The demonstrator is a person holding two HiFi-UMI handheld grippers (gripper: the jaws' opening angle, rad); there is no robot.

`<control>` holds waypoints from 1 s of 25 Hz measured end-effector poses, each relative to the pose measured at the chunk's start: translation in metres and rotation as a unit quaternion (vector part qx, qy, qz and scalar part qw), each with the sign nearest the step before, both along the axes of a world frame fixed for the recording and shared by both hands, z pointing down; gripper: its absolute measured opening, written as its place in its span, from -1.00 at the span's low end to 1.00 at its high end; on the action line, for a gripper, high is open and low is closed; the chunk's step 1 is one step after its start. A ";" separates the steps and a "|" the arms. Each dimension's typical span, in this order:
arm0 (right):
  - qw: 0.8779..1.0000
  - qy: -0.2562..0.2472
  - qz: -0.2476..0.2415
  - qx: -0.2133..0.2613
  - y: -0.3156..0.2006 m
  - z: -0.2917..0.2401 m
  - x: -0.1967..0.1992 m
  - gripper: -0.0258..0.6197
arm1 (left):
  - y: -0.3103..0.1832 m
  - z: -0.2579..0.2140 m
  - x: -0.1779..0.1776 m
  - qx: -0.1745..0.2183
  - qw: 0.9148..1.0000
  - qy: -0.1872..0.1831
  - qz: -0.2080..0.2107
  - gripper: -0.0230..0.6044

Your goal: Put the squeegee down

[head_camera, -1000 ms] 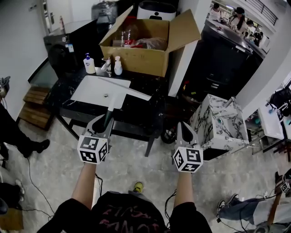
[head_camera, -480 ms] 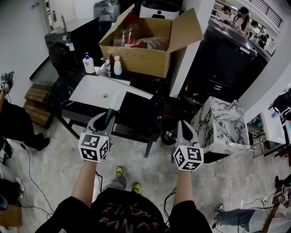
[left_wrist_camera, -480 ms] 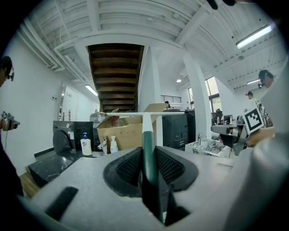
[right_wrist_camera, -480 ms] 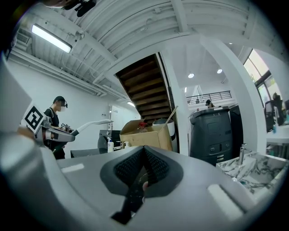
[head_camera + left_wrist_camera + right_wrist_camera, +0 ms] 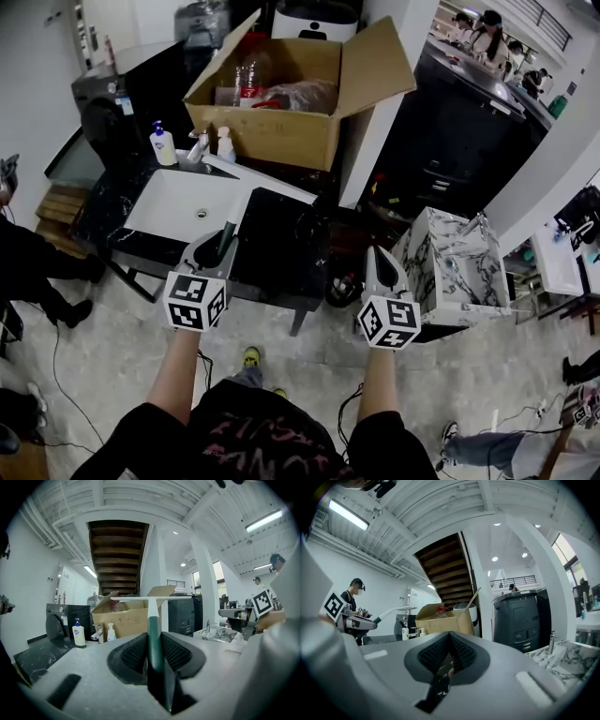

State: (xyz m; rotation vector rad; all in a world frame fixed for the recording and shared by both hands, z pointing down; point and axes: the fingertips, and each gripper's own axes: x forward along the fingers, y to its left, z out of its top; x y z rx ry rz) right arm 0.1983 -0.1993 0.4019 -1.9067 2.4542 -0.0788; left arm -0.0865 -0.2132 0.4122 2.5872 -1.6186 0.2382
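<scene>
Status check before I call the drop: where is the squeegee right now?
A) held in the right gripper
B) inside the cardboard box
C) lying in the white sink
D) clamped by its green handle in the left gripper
D: in the left gripper view, the left gripper has its pads closed on the green handle of the squeegee, with the blade out ahead, while the right gripper has its jaws together on nothing.

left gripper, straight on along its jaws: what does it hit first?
Probably the cardboard box on the counter. The blade of the squeegee clamped in the left gripper would reach it before the jaws. Depth is unclear.
</scene>
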 end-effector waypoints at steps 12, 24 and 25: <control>0.999 0.026 0.025 0.001 -0.095 -0.007 -0.012 -0.89 | -0.106 0.011 -0.003 -0.014 0.999 0.009 0.029 -0.60; 0.998 0.033 0.052 -0.009 -0.144 0.003 -0.030 -0.89 | -0.169 0.029 -0.010 -0.035 0.997 0.015 0.062 -0.60; 0.998 0.033 0.053 -0.011 -0.145 0.004 -0.031 -0.89 | -0.172 0.030 -0.011 -0.037 0.997 0.015 0.063 -0.60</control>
